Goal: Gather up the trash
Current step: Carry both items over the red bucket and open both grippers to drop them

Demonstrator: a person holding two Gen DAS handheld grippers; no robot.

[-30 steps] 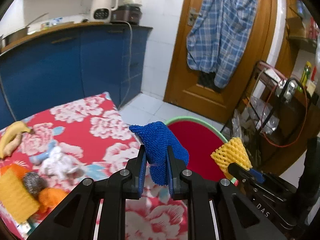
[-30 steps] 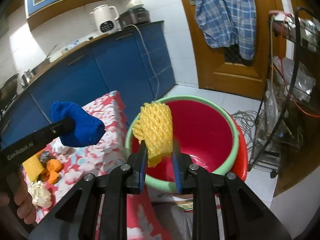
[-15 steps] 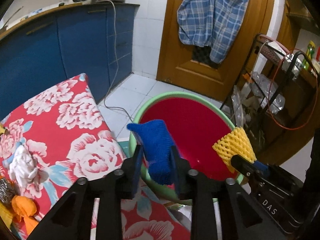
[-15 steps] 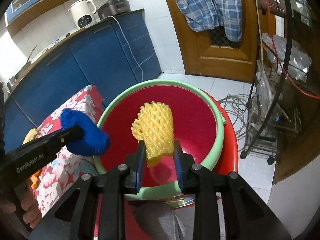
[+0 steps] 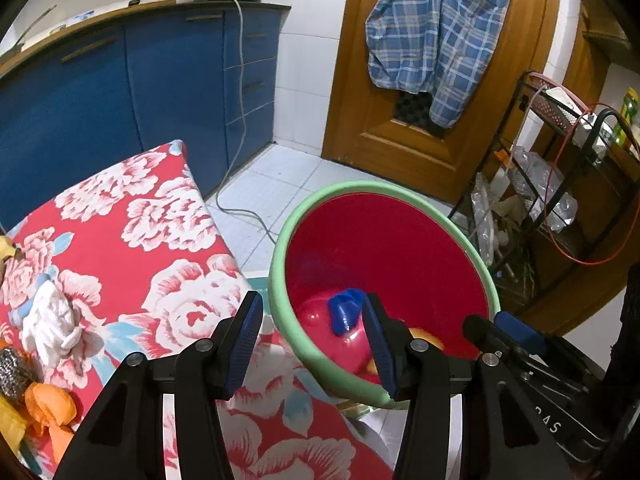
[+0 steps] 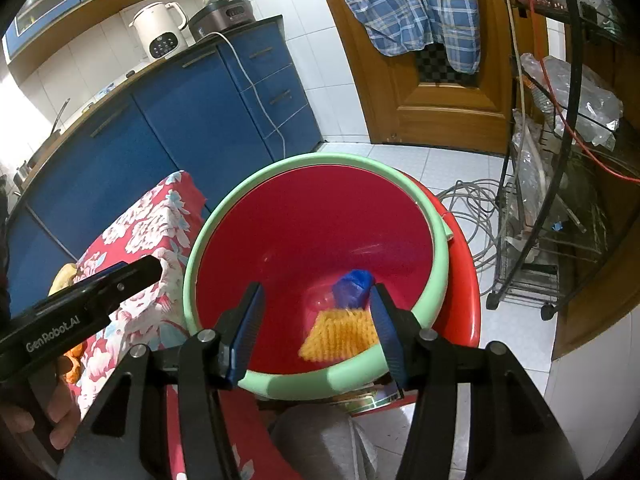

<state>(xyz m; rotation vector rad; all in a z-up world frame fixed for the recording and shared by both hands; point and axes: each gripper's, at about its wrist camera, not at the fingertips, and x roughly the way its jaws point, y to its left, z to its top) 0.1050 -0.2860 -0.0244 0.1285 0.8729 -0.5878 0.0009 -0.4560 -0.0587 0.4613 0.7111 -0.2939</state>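
Observation:
A red basin with a green rim (image 5: 280,248) (image 6: 192,264) stands on a red stool beside the flowered table. Inside it lie the blue knitted piece (image 5: 345,314) (image 6: 352,287) and the yellow foam net (image 6: 340,334), of which only a sliver (image 5: 426,338) shows in the left wrist view. My left gripper (image 5: 314,338) hangs over the basin's near rim, its jaws opening with nothing between the pads. Above the basin my right gripper (image 6: 316,330) has its jaws opening too, empty. Seen from the right wrist, the left gripper (image 6: 120,280) sticks in at the left.
On the flowered tablecloth (image 5: 132,240) remain a white crumpled tissue (image 5: 52,324), a steel scourer (image 5: 14,372) and orange scraps (image 5: 50,408). Blue cabinets (image 5: 120,92), a wooden door with a plaid shirt (image 5: 432,28), a wire rack (image 5: 560,184) and floor cables (image 6: 468,204) surround the basin.
Both grippers moved down over the basin and opened. The blue piece and the yellow net left the jaws and now lie in the basin.

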